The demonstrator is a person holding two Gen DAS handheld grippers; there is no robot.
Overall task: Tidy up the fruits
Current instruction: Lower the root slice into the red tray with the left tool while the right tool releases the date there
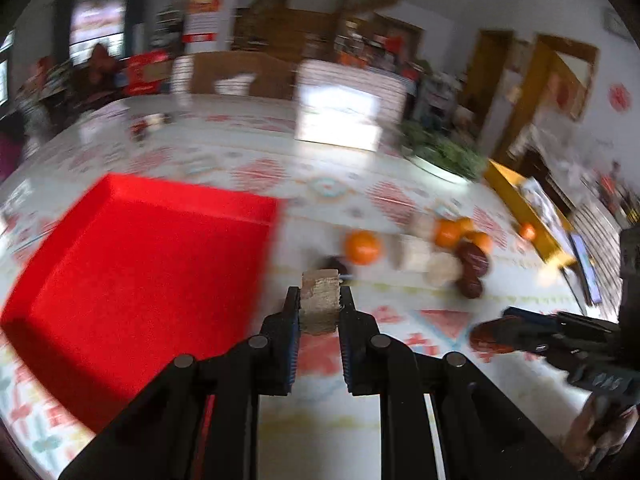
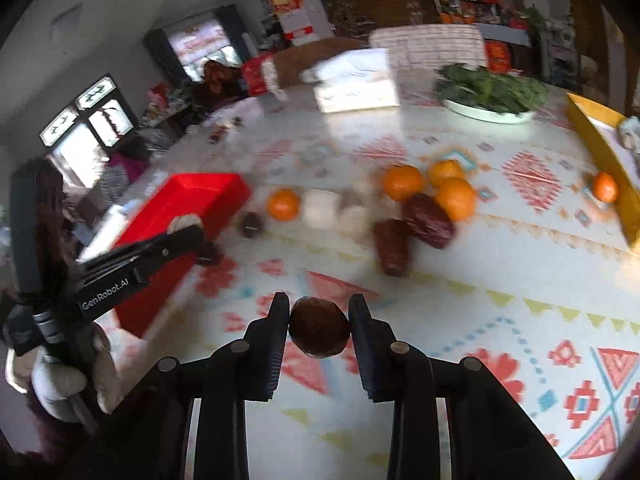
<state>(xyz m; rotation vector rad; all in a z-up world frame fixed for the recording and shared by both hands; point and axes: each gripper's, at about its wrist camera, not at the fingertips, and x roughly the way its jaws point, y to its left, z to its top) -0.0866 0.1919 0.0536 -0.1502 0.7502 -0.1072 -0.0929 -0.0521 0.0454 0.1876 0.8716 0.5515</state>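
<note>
Black jaws of the left gripper (image 1: 320, 304) clamp a pale tan block (image 1: 319, 300) just beside the red tray (image 1: 120, 260). The right gripper (image 2: 319, 320) pinches a dark brown round fruit (image 2: 319, 332) above the patterned tablecloth (image 2: 460, 340); oranges (image 2: 402, 182) lie beyond.

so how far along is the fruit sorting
Barely started: the red tray shows nothing in it. In hand: the left gripper holds a pale block, the right gripper a dark round fruit. Left on the table: the oranges and dark red fruits.
</note>
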